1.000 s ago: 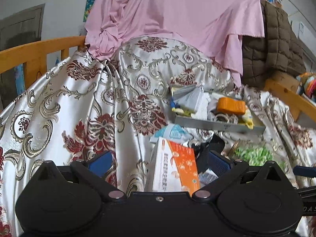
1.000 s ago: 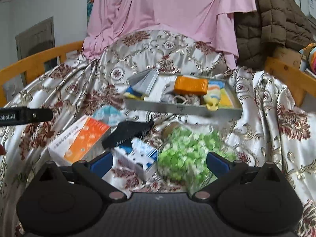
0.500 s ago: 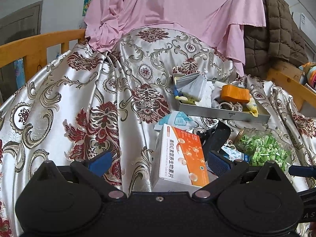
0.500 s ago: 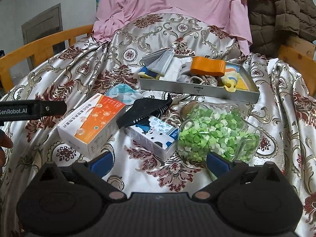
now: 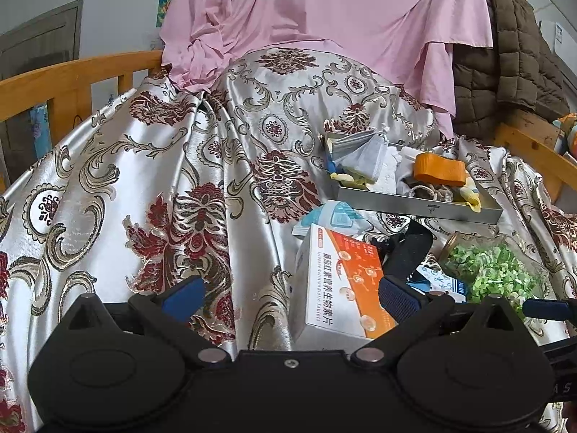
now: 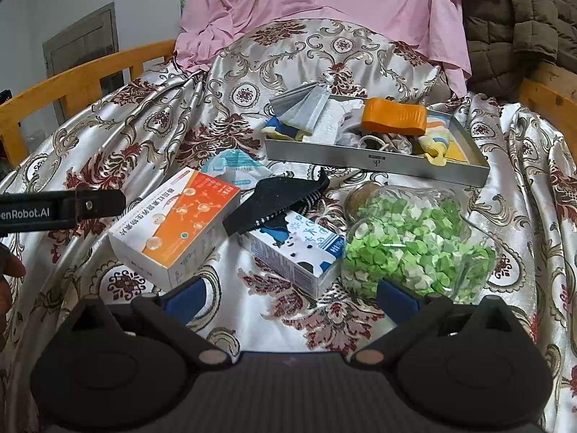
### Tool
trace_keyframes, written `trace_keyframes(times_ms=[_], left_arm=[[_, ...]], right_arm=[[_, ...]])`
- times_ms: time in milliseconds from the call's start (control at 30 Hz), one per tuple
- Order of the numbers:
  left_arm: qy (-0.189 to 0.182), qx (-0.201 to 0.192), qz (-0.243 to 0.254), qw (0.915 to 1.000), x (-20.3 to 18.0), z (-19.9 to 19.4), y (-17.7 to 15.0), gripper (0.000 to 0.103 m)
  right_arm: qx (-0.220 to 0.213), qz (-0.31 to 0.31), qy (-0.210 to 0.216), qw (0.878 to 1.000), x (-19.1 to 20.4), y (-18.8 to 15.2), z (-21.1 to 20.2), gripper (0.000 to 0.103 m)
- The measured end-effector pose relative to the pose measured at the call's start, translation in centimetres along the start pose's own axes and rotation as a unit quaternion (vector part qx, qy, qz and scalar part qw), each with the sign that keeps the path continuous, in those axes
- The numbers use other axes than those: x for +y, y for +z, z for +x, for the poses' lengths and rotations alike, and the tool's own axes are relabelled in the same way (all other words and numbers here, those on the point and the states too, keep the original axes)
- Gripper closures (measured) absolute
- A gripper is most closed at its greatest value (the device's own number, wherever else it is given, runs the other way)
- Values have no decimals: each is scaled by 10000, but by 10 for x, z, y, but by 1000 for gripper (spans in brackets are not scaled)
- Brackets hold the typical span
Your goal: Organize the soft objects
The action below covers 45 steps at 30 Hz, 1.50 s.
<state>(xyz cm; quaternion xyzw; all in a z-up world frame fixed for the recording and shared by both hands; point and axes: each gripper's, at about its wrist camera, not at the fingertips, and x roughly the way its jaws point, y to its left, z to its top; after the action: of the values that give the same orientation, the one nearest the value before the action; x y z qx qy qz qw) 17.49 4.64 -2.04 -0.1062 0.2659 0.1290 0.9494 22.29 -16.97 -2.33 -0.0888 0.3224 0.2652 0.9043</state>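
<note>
1. The left gripper [image 5: 288, 294] and the right gripper [image 6: 290, 296] hang low over the bed. Both have their tongs spread wide, and both hold nothing.
2. Just past the tongs lie hard things: an orange and white box [image 6: 176, 222], a blue and white carton [image 6: 295, 252] and a clear jar of green bits [image 6: 414, 241]. I think these should stay put.
3. The soft thing to move now looks like the black cloth piece [image 6: 274, 200]. It lies partly on the carton and just beside the orange box.
4. Its long side runs from near left to far right. Its pointed end aims toward the metal tray [image 6: 375, 160].
5. To do it well, I think one gripper should come down across the narrow way, near the middle, pinch only the cloth, then lift slowly so the carton does not tip.
6. A soft blue and white pack [image 6: 236, 164] lies a little farther, between the box and the tray.
7. Farthest, the tray already holds soft things: grey cloths [image 6: 306, 106], an orange sponge [image 6: 395, 117] and more.
</note>
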Motion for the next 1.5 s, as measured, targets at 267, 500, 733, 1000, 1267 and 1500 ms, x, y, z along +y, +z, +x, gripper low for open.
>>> trace_keyframes(times_ms=[267, 500, 733, 1000, 1267, 1500], left_arm=[[39, -26, -27, 10000, 5, 5, -1, 1], [-46, -157, -73, 9998, 9, 10, -1, 1], [-161, -144, -213, 9995, 15, 17, 1, 1], [-326, -223, -437, 9983, 20, 40, 17, 1], [-578, -149, -163, 9981, 8, 84, 48, 1], [-781, 200, 224, 9965, -6, 125, 68, 1]], right_arm=[[-27, -21, 74, 10000, 5, 5, 10, 0], [-103, -32, 94, 9999, 5, 13, 20, 0], [-181, -144, 62, 9997, 3, 18, 34, 0], [-331, -281, 51, 9990, 0, 31, 53, 0], [-323, -300, 5, 9990, -6, 47, 80, 0], [-303, -223, 52, 9993, -12, 52, 98, 0]])
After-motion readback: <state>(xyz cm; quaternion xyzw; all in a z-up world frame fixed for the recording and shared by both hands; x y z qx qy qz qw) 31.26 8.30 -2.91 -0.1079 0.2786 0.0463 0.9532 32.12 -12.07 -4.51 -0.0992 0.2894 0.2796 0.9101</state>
